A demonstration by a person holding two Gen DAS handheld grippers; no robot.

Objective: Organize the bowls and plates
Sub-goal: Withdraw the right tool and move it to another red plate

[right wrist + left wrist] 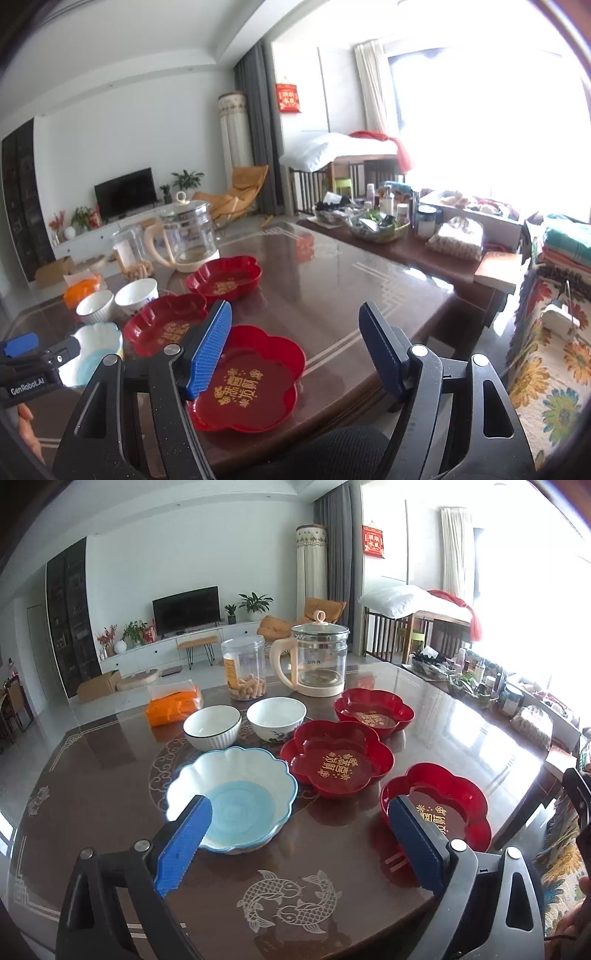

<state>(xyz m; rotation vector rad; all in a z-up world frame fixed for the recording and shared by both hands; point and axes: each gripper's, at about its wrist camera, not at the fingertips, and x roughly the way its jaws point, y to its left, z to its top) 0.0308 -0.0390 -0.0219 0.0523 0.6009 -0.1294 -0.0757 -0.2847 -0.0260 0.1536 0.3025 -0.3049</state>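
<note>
On the glossy brown table [110,830], six dishes lie in a loose group toward the near edge. Three red flower-shaped plates run in a slanting line: the nearest red plate [461,812] sits close to the near edge on the right, the middle red plate [336,762] is further in, and the far red plate [373,710] lies just in front of the glass kettle [317,661]. A scalloped blue-and-white bowl [236,797] sits to the left of the middle red plate, near it but apart. Behind it stand a ribbed white bowl [212,727] and a white bowl with a blue pattern [276,718], side by side and almost touching. Toward the far edge are a clear jar of snacks [243,668] and an orange packet [173,705].

The left gripper [299,834] hangs above the near edge with its blue fingers spread wide, holding nothing; one finger overlaps the scalloped bowl in view, the other the nearest red plate. The right gripper [295,350] is also spread wide and empty, above the nearest red plate, which fills the lower middle of the right wrist view.
</note>
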